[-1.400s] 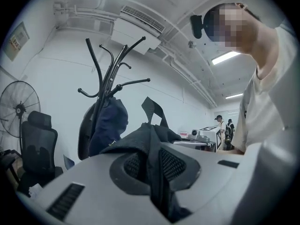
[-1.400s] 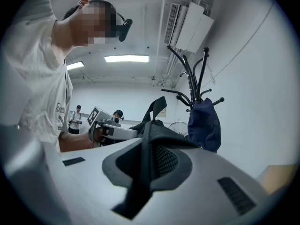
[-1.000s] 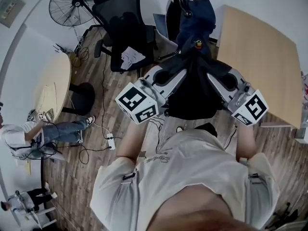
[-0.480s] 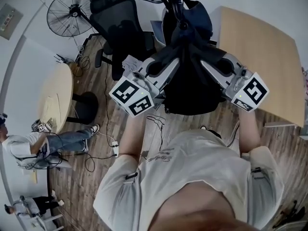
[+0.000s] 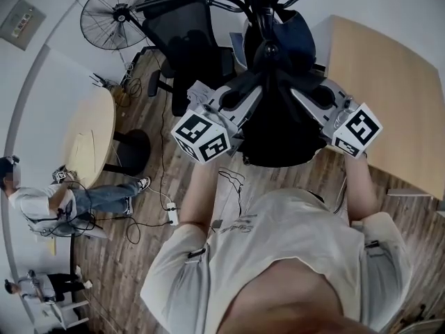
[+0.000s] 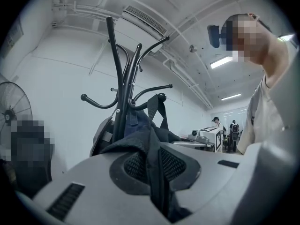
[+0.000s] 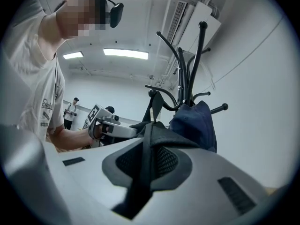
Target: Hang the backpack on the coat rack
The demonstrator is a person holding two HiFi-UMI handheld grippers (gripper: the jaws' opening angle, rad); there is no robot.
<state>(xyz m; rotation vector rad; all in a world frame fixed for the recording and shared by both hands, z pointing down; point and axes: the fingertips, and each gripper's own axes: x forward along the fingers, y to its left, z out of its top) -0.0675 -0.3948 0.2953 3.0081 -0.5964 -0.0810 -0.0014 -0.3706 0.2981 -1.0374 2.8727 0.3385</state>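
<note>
A black backpack (image 5: 278, 134) hangs between my two grippers, right in front of the black coat rack (image 5: 259, 12). My left gripper (image 5: 249, 96) is shut on one dark shoulder strap (image 6: 157, 172), which runs up between its jaws. My right gripper (image 5: 297, 94) pinches the other strap (image 7: 143, 168); its jaws are opening slightly with the strap still between them. Past the jaws the coat rack's curved hooks (image 6: 123, 93) rise, also seen in the right gripper view (image 7: 190, 74). A dark blue bag (image 7: 194, 123) hangs on the rack.
A black office chair (image 5: 191, 37) and a standing fan (image 5: 115, 19) are left of the rack. A wooden table (image 5: 389, 89) lies at the right, a round table (image 5: 90, 138) at the left. A person (image 5: 49, 204) sits nearby; cables (image 5: 167, 211) trail over the floor.
Both grippers have carried the backpack forward toward the coat rack, whose hooks now reach further over the backpack. Both grips on the straps look unchanged.
</note>
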